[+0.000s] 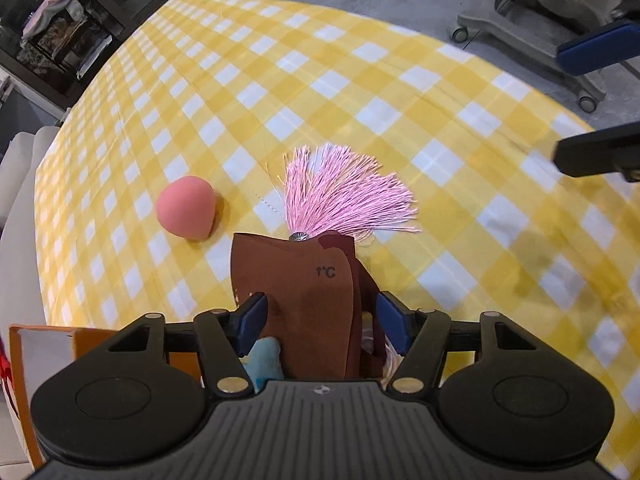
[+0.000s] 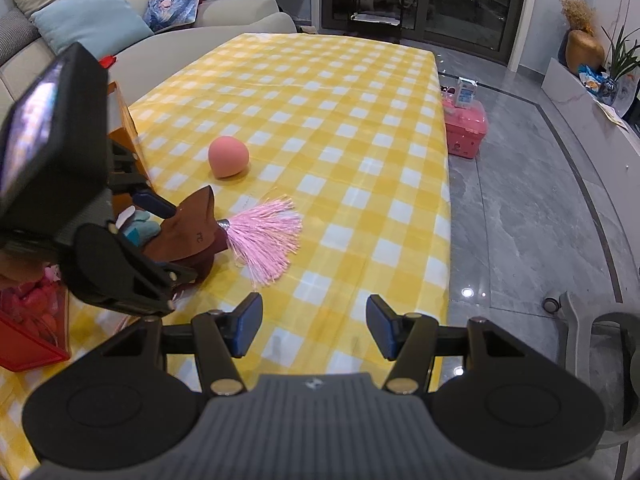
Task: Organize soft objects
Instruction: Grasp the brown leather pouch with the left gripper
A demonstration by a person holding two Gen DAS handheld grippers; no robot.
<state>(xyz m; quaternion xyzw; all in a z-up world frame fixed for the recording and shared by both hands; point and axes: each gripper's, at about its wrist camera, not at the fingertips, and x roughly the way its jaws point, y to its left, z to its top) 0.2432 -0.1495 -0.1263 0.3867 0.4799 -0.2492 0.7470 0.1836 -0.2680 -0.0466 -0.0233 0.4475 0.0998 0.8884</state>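
Two containers sit at the left edge of the counter (image 2: 340,92), which is covered in a yellow and white checked cloth. At the lower left of the right wrist view stands a red bin (image 2: 30,328) with pink and red soft things piled inside; what they are cannot be told. Just beyond it stands an orange paper bag (image 1: 48,340), open at the top, its inside white; a light blue plush piece (image 1: 264,356) shows at its edge, just under the left hand-held gripper (image 1: 318,320).

That left hand-held gripper points steeply down with a brown folded cloth (image 1: 296,276) standing between its blue pads. The cloth fills most of the gap, yet whether the pads press on it cannot be told from either view. The cloth is rust brown with a darker maroon layer behind it and carries a small printed "1°C" mark.

Touching the cloth's far edge lies a pink tassel (image 2: 266,236), its silver cap against the cloth and its thin shiny threads fanned out flat on the counter. Beyond it, well apart, rests a peach-pink round sponge ball (image 2: 229,157), smooth and matte, alone on the checks.

To the right, the right hand-held gripper (image 2: 314,326) hovers over the near edge of the counter with its jaws apart and nothing between them.
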